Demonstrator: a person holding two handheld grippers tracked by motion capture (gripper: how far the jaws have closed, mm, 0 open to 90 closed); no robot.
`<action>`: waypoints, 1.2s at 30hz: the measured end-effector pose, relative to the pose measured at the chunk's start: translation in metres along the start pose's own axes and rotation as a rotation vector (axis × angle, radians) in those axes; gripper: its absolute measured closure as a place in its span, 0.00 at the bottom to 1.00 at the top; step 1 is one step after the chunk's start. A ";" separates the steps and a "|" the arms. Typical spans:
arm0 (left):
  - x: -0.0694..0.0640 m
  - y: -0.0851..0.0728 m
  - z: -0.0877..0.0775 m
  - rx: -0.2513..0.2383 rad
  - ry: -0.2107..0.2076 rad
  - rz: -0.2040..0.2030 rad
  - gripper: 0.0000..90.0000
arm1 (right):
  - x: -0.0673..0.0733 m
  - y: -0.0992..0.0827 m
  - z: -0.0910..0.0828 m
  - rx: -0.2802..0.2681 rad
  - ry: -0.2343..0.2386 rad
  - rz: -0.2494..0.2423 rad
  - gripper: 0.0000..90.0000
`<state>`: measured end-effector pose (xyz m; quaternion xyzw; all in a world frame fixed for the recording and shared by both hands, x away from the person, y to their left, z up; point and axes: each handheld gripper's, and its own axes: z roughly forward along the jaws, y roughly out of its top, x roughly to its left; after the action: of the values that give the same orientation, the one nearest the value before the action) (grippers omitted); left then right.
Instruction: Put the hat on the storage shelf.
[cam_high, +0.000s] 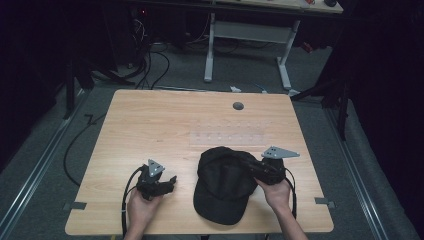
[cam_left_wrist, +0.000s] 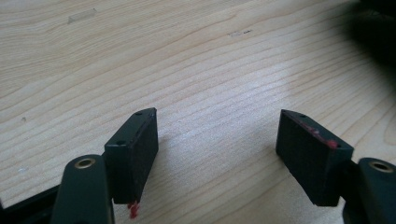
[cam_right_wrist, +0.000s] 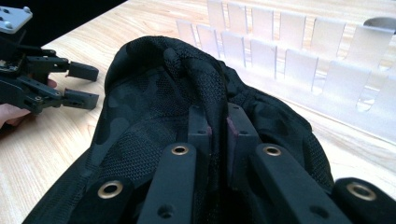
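A dim room with grey floor surrounds a light wooden table (cam_high: 165, 125), seen from the high view. The far half and left part of the tabletop lie bare, giving open room; a small round grommet (cam_high: 238, 106) sits near the far edge, and a clear plastic rack (cam_high: 227, 135) lies just beyond the middle. A black cap (cam_high: 222, 187) rests near the front edge, right of centre, its brim pointing toward the person. The right gripper (cam_high: 257, 167) lies against the cap's right side, at its crown. The left gripper (cam_high: 170, 182) rests on the table left of the cap, near it but apart.

In the left gripper view, bare wood grain stretches ahead; the two black jaws stand wide apart with nothing between them. A dark blur of the cap (cam_left_wrist: 373, 32) shows at the far right.

In the right gripper view, the jaws are pinched together on a fold of the cap's (cam_right_wrist: 154, 116) mesh fabric. The clear rack (cam_right_wrist: 299, 51) stands just beyond, to the right; the left gripper (cam_right_wrist: 81, 86) sits at the far left, spread open.
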<state>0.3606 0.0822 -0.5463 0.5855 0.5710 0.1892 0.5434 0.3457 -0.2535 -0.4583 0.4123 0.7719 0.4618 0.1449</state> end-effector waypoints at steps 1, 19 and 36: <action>0.000 0.000 0.000 -0.001 0.001 0.000 0.33 | 0.001 0.001 -0.001 0.000 0.001 -0.002 0.92; -0.001 -0.001 0.000 0.020 -0.019 0.011 0.26 | 0.002 0.017 -0.026 -0.071 0.024 -0.031 0.93; -0.023 0.016 -0.025 0.093 -0.217 -0.076 0.26 | 0.008 0.027 -0.030 -0.088 0.036 -0.062 0.93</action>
<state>0.3404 0.0770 -0.5153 0.6051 0.5386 0.0773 0.5811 0.3354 -0.2588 -0.4186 0.3732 0.7656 0.4979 0.1634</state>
